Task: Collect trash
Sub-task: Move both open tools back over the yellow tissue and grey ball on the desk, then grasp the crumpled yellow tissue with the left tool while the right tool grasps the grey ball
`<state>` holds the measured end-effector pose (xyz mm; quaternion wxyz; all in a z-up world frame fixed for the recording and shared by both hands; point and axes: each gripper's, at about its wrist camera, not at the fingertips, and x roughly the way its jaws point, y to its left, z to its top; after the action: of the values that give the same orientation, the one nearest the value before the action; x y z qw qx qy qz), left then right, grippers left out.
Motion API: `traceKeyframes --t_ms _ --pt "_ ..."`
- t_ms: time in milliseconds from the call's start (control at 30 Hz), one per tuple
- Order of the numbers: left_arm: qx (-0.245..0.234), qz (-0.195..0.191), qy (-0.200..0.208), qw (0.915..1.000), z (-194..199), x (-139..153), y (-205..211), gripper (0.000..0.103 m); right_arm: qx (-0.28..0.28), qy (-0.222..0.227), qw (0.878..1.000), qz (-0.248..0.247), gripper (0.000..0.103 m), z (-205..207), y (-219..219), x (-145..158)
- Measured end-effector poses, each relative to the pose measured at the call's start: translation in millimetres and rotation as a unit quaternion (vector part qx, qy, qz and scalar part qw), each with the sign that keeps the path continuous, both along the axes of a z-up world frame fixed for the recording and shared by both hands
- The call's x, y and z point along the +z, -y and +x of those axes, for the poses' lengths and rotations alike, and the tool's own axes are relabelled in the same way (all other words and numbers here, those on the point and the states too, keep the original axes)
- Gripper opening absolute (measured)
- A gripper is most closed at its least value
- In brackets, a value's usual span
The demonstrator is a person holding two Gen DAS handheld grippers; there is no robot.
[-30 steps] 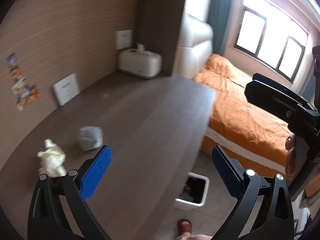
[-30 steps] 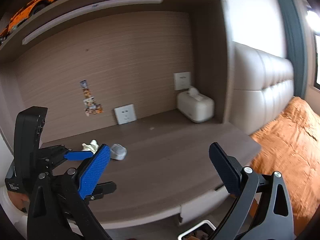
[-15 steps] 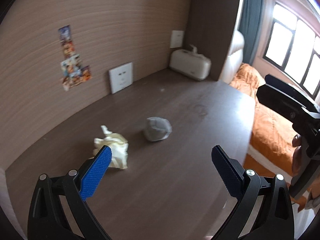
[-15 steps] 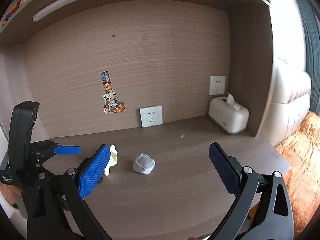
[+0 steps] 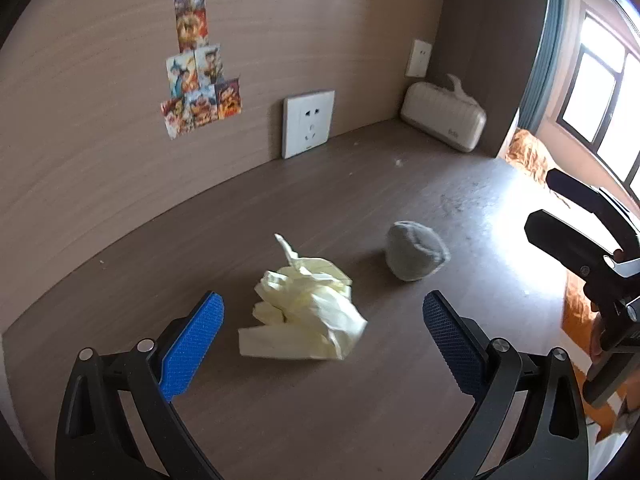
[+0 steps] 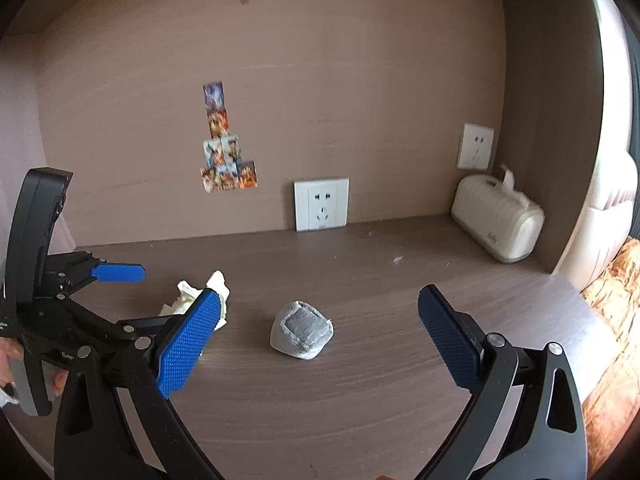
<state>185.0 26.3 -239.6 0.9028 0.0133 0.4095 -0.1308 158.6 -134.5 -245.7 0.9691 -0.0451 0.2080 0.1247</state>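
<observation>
Both grippers close in on two pieces of trash lying on a dark wood worktop (image 5: 400, 420). The left gripper (image 5: 322, 318) has swung away from the bed and the bin on the floor, seen a second ago, and now points down at the crumpled yellowish paper (image 5: 304, 306), which lies between its wide-open blue fingers (image 5: 192, 344), just ahead of the tips and untouched. The grey wad (image 5: 414, 252) sits just beyond the right-hand finger, a little apart from the paper.

In the right wrist view, the right gripper (image 6: 318, 332) has likewise dropped nearer the worktop; its fingers (image 6: 450, 338) stand fully spread and hold nothing, with the grey wad (image 6: 302, 330) centred between them and slightly ahead. The yellowish paper (image 6: 200, 294) shows partly behind the left-hand finger.

Against the back wall, well beyond the fingers, stand a white tissue box (image 6: 498, 224), a wall socket (image 6: 321, 204) and a cluster of stickers (image 6: 226, 152).

Each gripper now appears lined up on its own piece, so the likely next move is a short advance and a squeeze. Nothing has been collected yet.
</observation>
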Motion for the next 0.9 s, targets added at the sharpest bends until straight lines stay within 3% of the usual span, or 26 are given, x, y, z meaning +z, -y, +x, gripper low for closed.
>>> traceKeyframes --t_ms 300,433,567,700,733,900 --pt "0.004 -0.011 -0.046 0.9989 35.1 -36.7 -10.3 0.098 -0.009 -0.073 0.997 0.020 0.098 50.5 -7.1 -38.4" --pt "0.013 -0.021 -0.061 0.9978 44.7 -48.3 -13.4 0.098 -0.014 -0.095 0.995 0.001 0.098 67.6 -19.7 -49.6" --pt "0.016 -0.029 -0.061 0.9976 51.2 -54.4 -19.9 0.089 -0.029 -0.108 0.994 -0.017 0.098 80.3 -27.3 -56.2" --pt "0.005 0.017 -0.042 0.9990 50.2 -56.1 -11.8 0.071 -0.024 -0.139 0.989 -0.040 0.067 91.9 -38.0 -68.6" --pt "0.002 0.022 -0.037 0.9991 49.1 -56.1 -10.1 0.067 -0.016 -0.148 0.988 -0.040 0.052 93.5 -40.1 -71.1" --pt "-0.007 0.010 -0.034 0.9994 46.4 -51.7 -9.3 0.058 -0.009 -0.143 0.989 -0.041 0.032 90.9 -47.8 -70.9"
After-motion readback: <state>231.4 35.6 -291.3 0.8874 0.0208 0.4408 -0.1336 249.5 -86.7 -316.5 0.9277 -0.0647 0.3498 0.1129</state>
